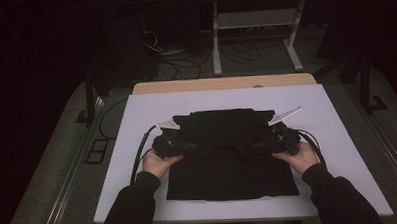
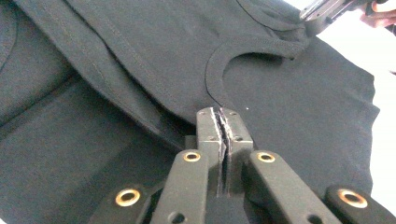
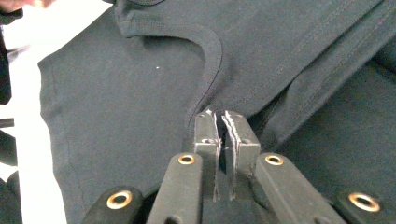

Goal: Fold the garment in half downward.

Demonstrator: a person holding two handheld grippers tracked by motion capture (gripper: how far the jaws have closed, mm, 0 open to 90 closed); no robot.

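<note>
High view: black shirt (image 1: 228, 161) apparently folded, flat.

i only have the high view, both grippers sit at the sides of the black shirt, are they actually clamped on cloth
Observer: Yes. In the left gripper view the left gripper is shut, its fingers nipping a fold of the black shirt.
Operator: and the right one
Observer: Same. The right gripper is shut on the shirt's fold beside the neckline.
Operator: is the collar band flat
Observer: Mostly; its far end is bunched up near the other gripper.
</note>
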